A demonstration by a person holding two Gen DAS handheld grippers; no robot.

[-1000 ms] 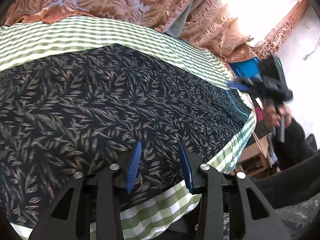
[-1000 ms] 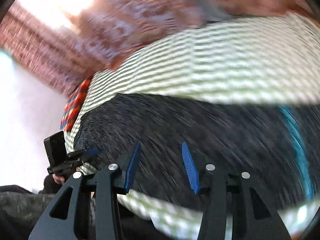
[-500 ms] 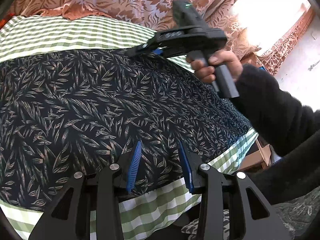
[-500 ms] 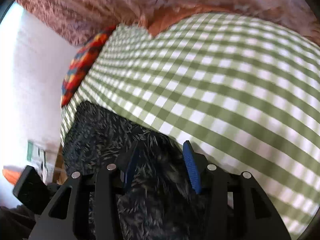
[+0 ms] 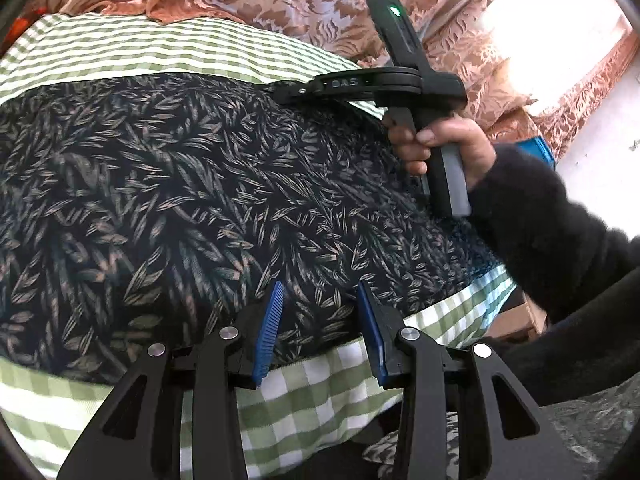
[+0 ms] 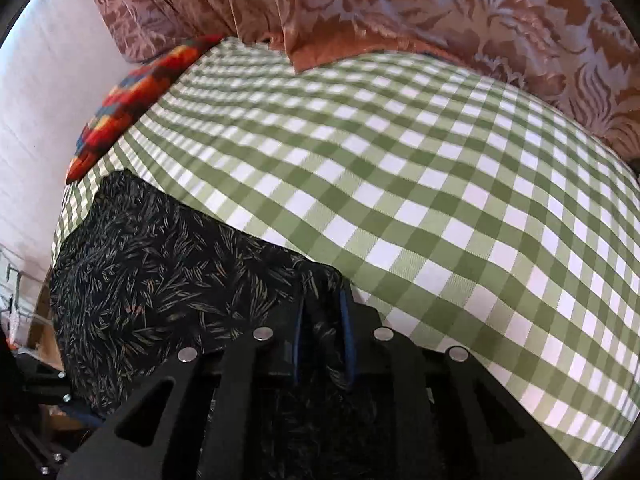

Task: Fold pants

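Dark leaf-print pants [image 5: 192, 184] lie spread flat on a green checked cloth [image 5: 320, 392]. My left gripper [image 5: 320, 308] hovers open over their near hem; its blue pads [image 5: 272, 320] stand wide apart and grip nothing. At the pants' far edge a hand holds my right gripper [image 5: 286, 92]. In the right wrist view the right gripper [image 6: 322, 320] has its jaws closing, with a bunched fold of the pants [image 6: 160, 280] pinched between the pads. The checked cloth [image 6: 440, 200] stretches beyond it.
A floral curtain [image 6: 440, 12] hangs behind the cloth. A bright patterned cushion [image 6: 128, 100] lies at the cloth's far left corner. A blue crate [image 5: 536, 152] and a cardboard box [image 5: 516, 320] sit past the right edge. A dark sleeve [image 5: 560, 240] crosses over the pants' right end.
The right gripper swung in from the right end to the pants' far edge, came down on it, and its jaws narrowed around a fold of fabric. The left gripper stayed open by the near hem.
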